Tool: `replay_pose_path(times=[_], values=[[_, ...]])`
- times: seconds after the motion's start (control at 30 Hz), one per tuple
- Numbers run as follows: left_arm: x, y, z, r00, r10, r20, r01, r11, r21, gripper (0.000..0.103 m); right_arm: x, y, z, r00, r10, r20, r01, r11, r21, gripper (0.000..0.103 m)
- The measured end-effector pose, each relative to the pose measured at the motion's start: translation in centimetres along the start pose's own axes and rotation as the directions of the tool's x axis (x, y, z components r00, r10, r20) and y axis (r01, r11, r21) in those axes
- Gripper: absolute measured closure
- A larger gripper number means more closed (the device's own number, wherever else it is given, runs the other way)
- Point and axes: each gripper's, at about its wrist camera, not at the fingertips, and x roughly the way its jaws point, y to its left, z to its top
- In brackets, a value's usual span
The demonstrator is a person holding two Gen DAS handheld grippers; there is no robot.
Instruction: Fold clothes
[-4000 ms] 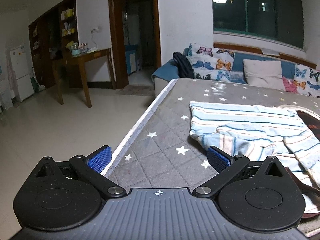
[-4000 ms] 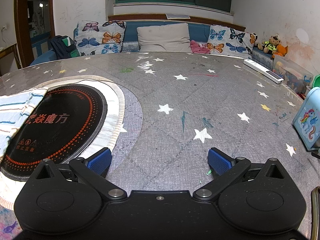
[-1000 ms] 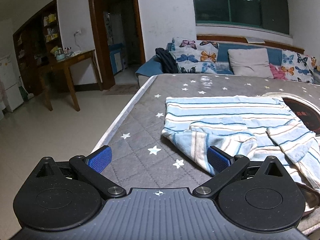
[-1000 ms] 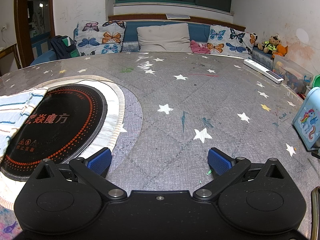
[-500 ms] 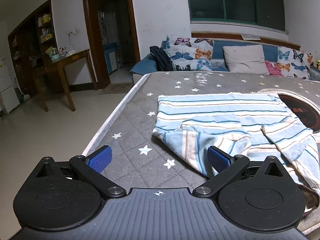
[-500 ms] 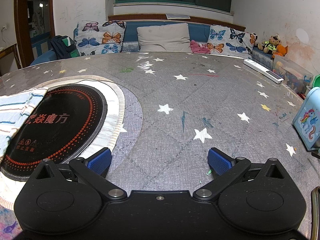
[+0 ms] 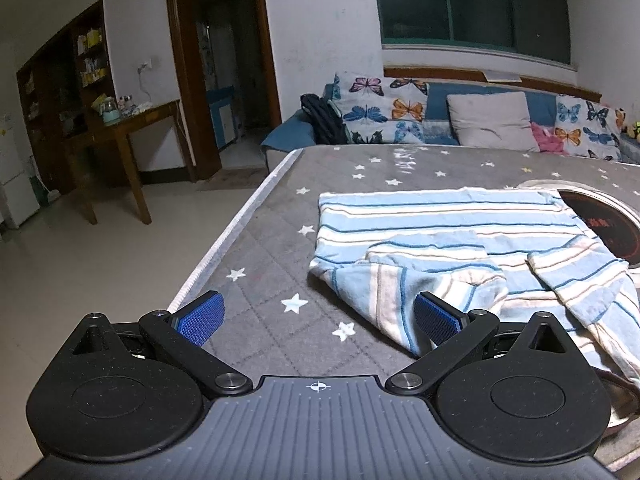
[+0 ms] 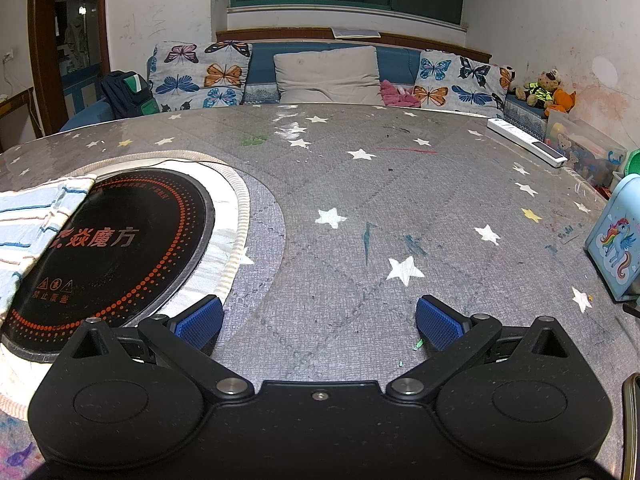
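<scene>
A blue-and-white striped shirt [image 7: 452, 236] is spread, partly crumpled, on a grey star-patterned table [image 7: 280, 240], seen from the left wrist camera at about 1 o'clock. The left gripper [image 7: 318, 318] is held with its jaws wide apart and nothing between them, its right blue pad [image 7: 436, 322] just at the shirt's near corner; contact cannot be made out. The shirt's far right edge is draped over a round black hotplate [image 8: 120, 236] set into the table.

In the right wrist view, the right gripper [image 8: 319, 322] is likewise spread open and empty above bare table [image 8: 360, 200], with the hotplate at 10 o'clock and an edge of the shirt [image 8: 28, 216] at 9 o'clock. Butterfly cushions [image 8: 200, 76] are lined up on a sofa at 12 o'clock. A unicorn box [image 8: 616, 240] is seen at 3 o'clock.
</scene>
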Motion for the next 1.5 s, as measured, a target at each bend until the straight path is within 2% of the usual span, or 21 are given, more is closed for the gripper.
replay_pose_path(times=[0.13,0.23,0.53,0.77,1.1,1.23,1.5], values=[[0.3,-0.1,0.0,1.000,0.003,-0.004,-0.003,1.000,0.004,0.000,0.0,0.0,0.0,1.000,0.000,0.000,0.000,1.000,0.000,0.000],[-1.0,-0.1,-0.2,1.000,0.006,0.002,-0.006,1.000,0.011,0.000,0.0,0.0,0.0,1.000,0.000,0.000,0.000,1.000,0.000,0.000],[-2.3,-1.6,0.3,0.999,-0.028,0.030,0.026,0.997,0.076,0.000,0.0,0.0,0.0,1.000,0.000,0.000,0.000,1.000,0.000,0.000],[-2.7,-2.4,0.3,0.998,-0.061,0.001,0.060,0.993,0.104,0.000,0.0,0.0,0.0,1.000,0.000,0.000,0.000,1.000,0.000,0.000],[-0.7,-3.6,0.5,0.991,-0.119,-0.055,0.125,0.986,0.113,0.000,0.0,0.1,0.0,1.000,0.000,-0.001,0.000,1.000,-0.001,0.000],[0.2,-4.0,0.4,0.989,-0.131,-0.066,0.138,0.983,0.118,0.000,-0.5,0.7,-0.2,0.999,-0.041,-0.014,0.041,0.999,0.028,0.000],[1.4,-4.9,0.2,0.983,-0.166,-0.084,0.175,0.979,0.105,0.000,-3.2,2.7,-2.4,0.998,-0.058,-0.004,0.058,0.997,0.051,0.000]])
